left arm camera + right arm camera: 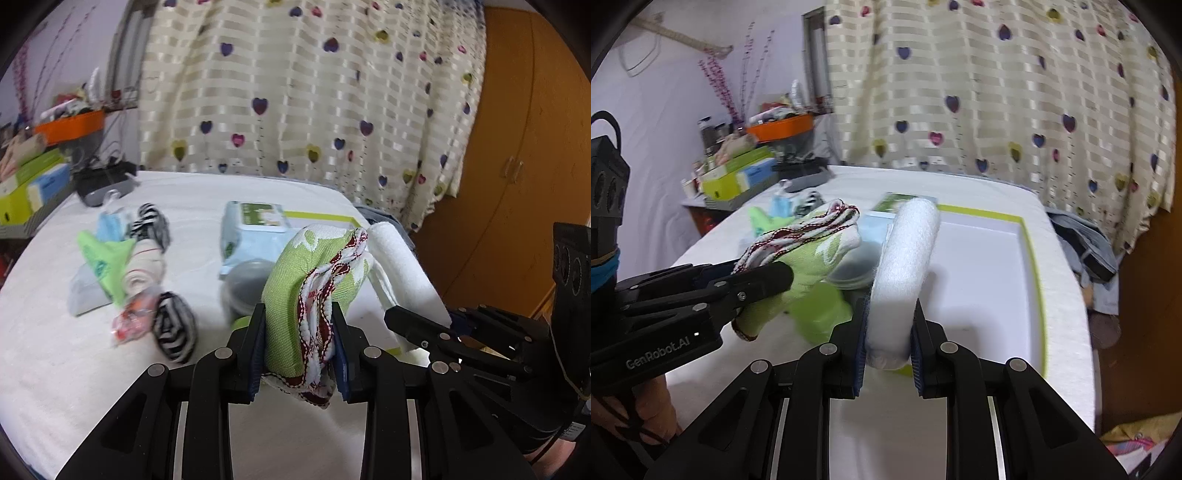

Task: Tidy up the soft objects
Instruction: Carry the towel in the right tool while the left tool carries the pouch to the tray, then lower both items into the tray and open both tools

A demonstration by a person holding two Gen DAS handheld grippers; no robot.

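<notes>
Left hand-held gripper (299, 339) pinching folded green-and-white woven cloth (314, 291); right hand-held gripper (889, 341) pinching rolled white fleecy towel (905, 269), both above white-covered bed (55, 369), beside lime-rimmed white tray (1027, 258) near bed's right edge.

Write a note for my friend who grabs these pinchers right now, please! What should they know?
Left gripper: shut on the folded green cloth.
Right gripper: shut on the white rolled towel.
Both are held above the bed, near the white tray with the green rim.
Done: two soft things picked up; nothing soft shows in the tray yet.
Left: probably put these two down, then deal with the striped socks, the rolled cloth and the rest of the pile.
</notes>
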